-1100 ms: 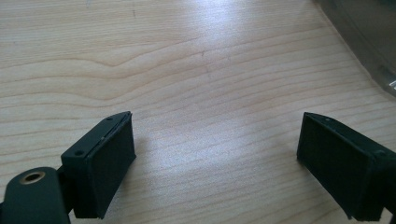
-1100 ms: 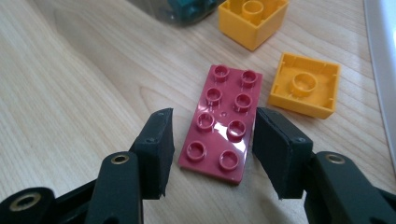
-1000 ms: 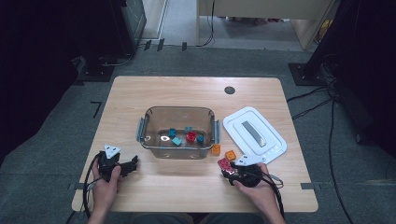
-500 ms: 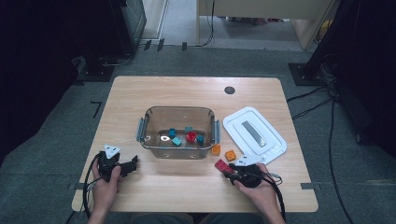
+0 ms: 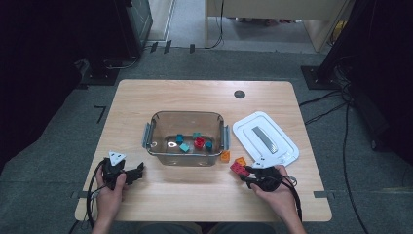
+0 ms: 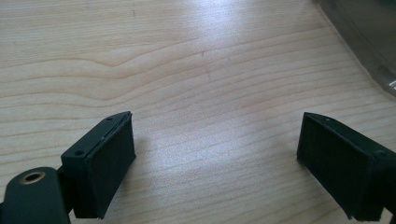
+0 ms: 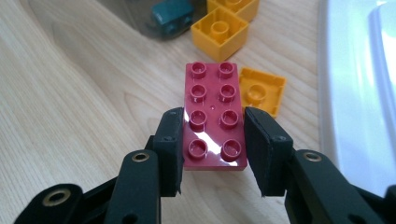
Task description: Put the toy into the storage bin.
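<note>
Right gripper [image 7: 212, 140], seen along its own jaws: the two black pads are closed against the long sides of a red eight-stud brick [image 7: 215, 116], near its rear end. The jaws have just been closing, with the brick between them. The brick's long axis runs straight ahead, in line with the gripper, and its front half projects past the pads. It appears to sit flat on the wooden table [image 5: 195, 195], studs up, or barely above it; which of the two cannot be told.

Just beyond the brick's far right corner lies an orange square piece [image 7: 259, 91], hollow side up, close to or touching it. A yellow four-stud block [image 7: 219, 32] stands farther ahead, beside the wall of the clear tub [image 5: 187, 161]. The white lid [image 5: 265, 139] lies to the right of the brick.

High view: the right gripper [image 5: 248, 171] lies low at the table's near right, pointing up and to the left toward the tub's near right corner, the hand [image 5: 272, 187] wrapped behind it. The tub, which holds several teal bricks and one red one, thus lies ahead and left of the gripped brick; a lift and a short carry that way would probably bring it over the rim.

Left gripper [image 6: 215, 154]: jaws wide apart over bare wood, holding nothing. In the high view it [image 5: 139, 170] rests at the near left, the farther of the two from the loose pieces.
</note>
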The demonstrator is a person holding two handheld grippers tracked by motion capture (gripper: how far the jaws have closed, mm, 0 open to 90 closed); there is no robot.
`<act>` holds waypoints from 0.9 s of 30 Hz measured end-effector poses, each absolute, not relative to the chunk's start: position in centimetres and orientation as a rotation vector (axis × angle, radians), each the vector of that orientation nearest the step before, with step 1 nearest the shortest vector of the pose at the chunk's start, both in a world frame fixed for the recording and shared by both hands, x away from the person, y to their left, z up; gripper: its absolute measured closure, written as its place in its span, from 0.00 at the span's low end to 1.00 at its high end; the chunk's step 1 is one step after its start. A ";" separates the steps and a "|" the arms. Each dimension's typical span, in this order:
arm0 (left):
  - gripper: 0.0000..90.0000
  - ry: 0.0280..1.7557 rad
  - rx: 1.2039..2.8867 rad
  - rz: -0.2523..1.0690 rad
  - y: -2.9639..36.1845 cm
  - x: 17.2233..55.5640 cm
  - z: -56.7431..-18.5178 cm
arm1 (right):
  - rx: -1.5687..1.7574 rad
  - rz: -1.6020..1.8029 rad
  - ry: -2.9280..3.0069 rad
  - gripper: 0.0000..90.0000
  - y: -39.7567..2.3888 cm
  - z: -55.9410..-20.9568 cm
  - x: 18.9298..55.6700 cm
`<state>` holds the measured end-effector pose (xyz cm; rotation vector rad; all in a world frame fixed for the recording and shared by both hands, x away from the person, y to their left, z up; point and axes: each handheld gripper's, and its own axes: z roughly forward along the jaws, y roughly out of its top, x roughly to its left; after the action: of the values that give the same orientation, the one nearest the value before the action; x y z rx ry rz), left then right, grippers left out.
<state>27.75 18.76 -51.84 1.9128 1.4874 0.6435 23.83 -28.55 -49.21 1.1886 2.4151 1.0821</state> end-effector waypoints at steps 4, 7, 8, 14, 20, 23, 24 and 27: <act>0.12 1.488 1.912 0.643 18.8 27.8 -51.8 | 1.205 1.093 2.403 0.67 -29.1 -48.7 24.4; 0.12 1.488 1.912 0.642 18.8 27.8 -51.8 | 1.201 1.087 2.406 0.67 -29.1 -48.3 24.7; 0.12 1.488 1.912 0.642 18.8 27.8 -51.8 | 1.195 1.086 2.410 0.67 -29.0 -48.2 24.8; 0.12 1.488 1.912 0.642 18.8 27.8 -51.8 | 1.181 1.066 2.428 0.67 -29.1 -47.4 25.1; 0.12 1.488 1.912 0.642 18.8 27.8 -51.8 | 1.172 1.067 2.420 0.67 -29.5 -46.3 25.4; 0.12 1.488 1.912 0.642 18.8 27.8 -51.8 | 1.177 1.082 2.407 0.67 -29.8 -45.7 25.5; 0.12 1.488 1.912 0.642 18.8 27.8 -51.8 | 1.177 1.088 2.401 0.67 -29.9 -45.5 25.5; 0.12 1.488 1.912 0.642 18.8 27.8 -51.8 | 1.178 1.094 2.390 0.67 -30.1 -44.9 25.7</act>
<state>27.76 18.76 -51.84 1.9118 1.4877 0.6424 25.67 -30.07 -44.88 1.1776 2.3904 1.0945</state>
